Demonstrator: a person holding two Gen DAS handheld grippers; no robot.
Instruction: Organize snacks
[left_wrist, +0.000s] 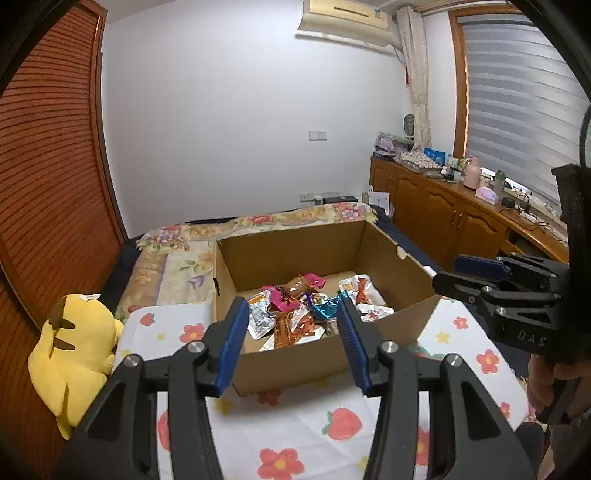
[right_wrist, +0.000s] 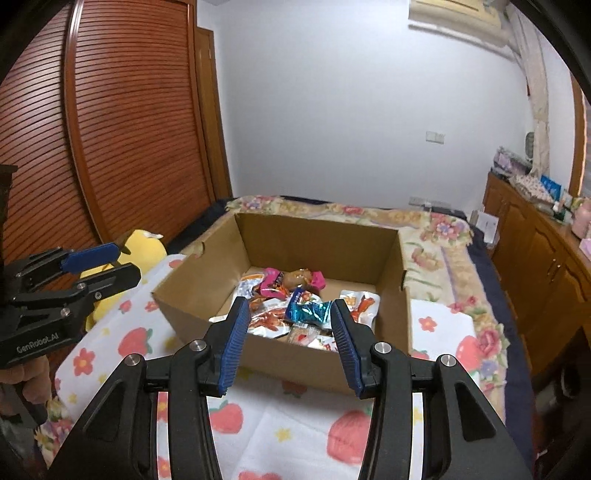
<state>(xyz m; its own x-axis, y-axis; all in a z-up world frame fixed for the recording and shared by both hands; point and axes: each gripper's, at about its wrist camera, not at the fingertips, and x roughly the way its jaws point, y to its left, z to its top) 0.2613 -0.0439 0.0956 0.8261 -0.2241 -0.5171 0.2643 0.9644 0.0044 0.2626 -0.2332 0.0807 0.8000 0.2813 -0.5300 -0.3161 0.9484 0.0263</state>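
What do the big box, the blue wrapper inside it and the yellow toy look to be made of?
The box looks like plain brown cardboard: matte, with folded walls and raw cut edges. The blue wrapper seems to be shiny foil or metallised plastic, crinkled and catching light. The yellow toy looks like soft plush fabric, fuzzy and rounded, probably stuffed.

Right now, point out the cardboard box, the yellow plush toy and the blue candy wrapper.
cardboard box (left_wrist: 291, 251), left wrist view, inner back wall.
yellow plush toy (left_wrist: 79, 354), left wrist view, its body.
blue candy wrapper (right_wrist: 308, 312), right wrist view, middle of the foil.
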